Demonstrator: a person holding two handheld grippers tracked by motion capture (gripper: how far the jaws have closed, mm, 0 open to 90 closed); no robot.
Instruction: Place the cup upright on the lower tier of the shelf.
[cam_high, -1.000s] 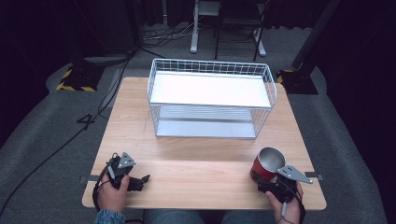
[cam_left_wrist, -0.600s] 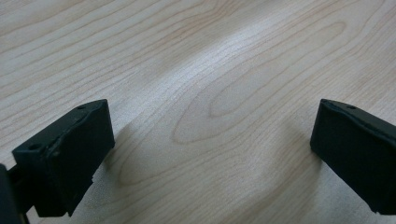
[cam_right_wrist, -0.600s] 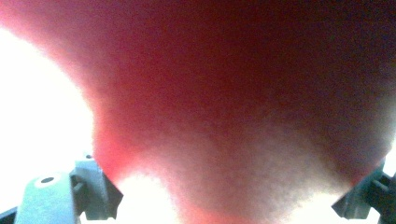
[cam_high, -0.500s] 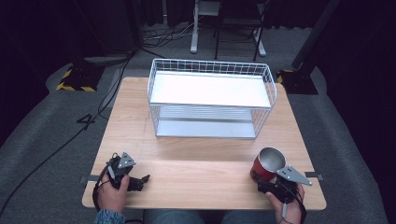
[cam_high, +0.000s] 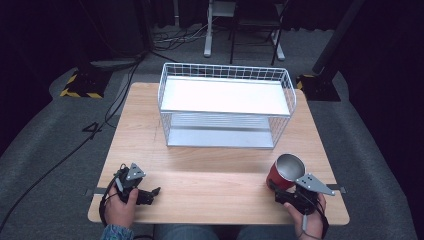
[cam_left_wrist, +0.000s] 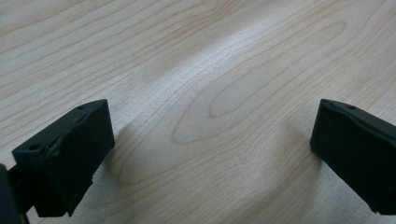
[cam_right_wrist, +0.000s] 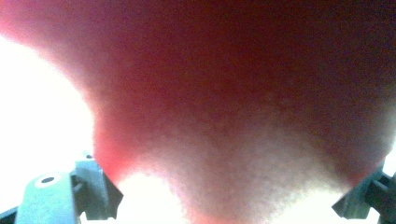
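No visible change since earlier

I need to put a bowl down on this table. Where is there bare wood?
Bare wood lies between the left gripper and the red metal cup, in front of the white wire two-tier rack. Narrower strips flank the rack on the wooden table. The near right corner is crowded by the cup and right gripper.

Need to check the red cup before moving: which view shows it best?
The high view: the whole cup shows, upright, silver inside, at the right gripper. The right gripper view gives a red blur; the left gripper view, bare table.
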